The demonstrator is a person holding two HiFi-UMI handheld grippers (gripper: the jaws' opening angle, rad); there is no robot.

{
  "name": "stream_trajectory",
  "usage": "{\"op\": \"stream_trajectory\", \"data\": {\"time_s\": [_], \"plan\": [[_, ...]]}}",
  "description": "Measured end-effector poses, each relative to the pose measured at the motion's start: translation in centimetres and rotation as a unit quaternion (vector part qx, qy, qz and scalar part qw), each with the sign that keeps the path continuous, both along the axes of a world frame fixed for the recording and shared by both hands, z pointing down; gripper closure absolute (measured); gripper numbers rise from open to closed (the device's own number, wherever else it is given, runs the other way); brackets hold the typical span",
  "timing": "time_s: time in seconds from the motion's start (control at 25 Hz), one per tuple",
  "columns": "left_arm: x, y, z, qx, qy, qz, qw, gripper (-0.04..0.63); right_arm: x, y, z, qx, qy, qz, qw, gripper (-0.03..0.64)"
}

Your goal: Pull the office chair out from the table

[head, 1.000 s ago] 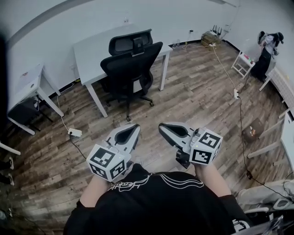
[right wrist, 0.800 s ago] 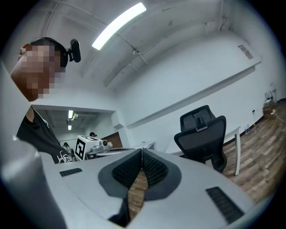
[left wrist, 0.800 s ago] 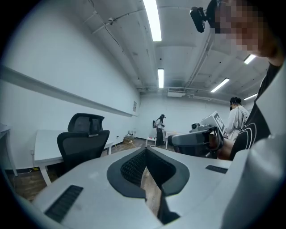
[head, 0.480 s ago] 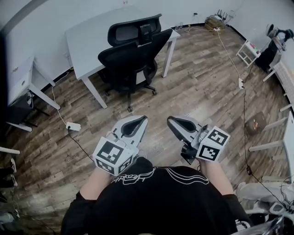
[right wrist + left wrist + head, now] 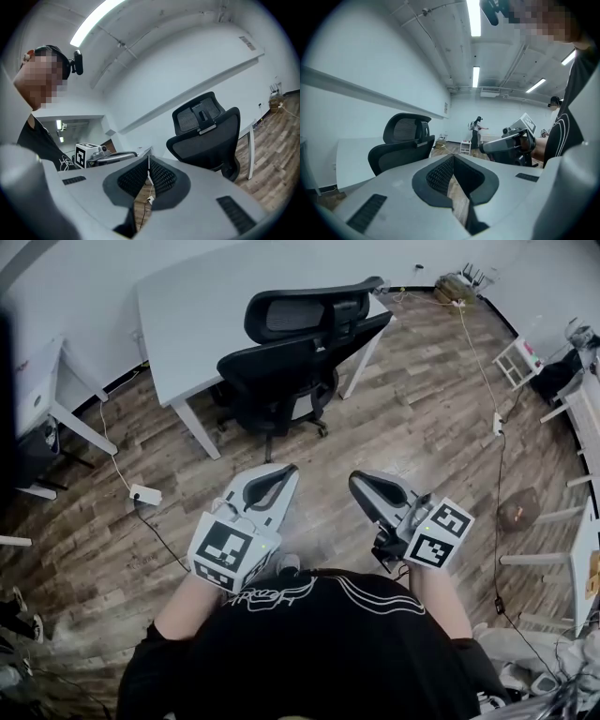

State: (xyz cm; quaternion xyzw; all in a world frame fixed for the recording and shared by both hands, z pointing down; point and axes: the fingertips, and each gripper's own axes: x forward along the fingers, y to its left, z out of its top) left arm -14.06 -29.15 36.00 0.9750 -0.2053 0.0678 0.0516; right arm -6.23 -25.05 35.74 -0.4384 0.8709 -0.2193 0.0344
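Note:
A black office chair (image 5: pixel 300 357) with a mesh headrest stands pushed in at a white table (image 5: pixel 202 296), its back toward me. It also shows in the left gripper view (image 5: pixel 401 147) and the right gripper view (image 5: pixel 206 133). My left gripper (image 5: pixel 287 471) and right gripper (image 5: pixel 356 481) are held side by side over the wood floor, well short of the chair. Both are shut with nothing between the jaws. The chair's wheeled base (image 5: pixel 272 432) shows under the seat.
A second white desk (image 5: pixel 42 395) stands at the left. A power strip (image 5: pixel 145 494) with a cable lies on the floor left of my left gripper. Another cable (image 5: pixel 494 418) runs along the floor at the right, near small white tables (image 5: pixel 520 357). A person (image 5: pixel 478 129) stands far across the room.
Both grippers and the view have moved toward the chair, which now sits closer and more to the right in the head view. Jaws stay shut.

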Motion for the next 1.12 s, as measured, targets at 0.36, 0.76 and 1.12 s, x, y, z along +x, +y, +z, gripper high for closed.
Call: {"op": "stream_trajectory", "data": {"time_s": [0.36,0.76,1.12], "plan": [[1.0,-4.5,-0.4,0.012,-0.010,-0.014,0.9998,0.589,2.7,-4.3,-1.0,0.019,0.000,0.003,1.000,0.580],[4.8,-12.1,-1.7,0.038,-0.027,-0.113,0.9925,0.588,10.1,-12.6,-3.3,0.052,0.004,-0.045,0.998,0.579],[8.5,-18.7,-1.6,0.050,-0.069,-0.189,0.9783,0.515,19.0,-22.1,-2.4,0.056,0.070,-0.067,0.994,0.578]]}}
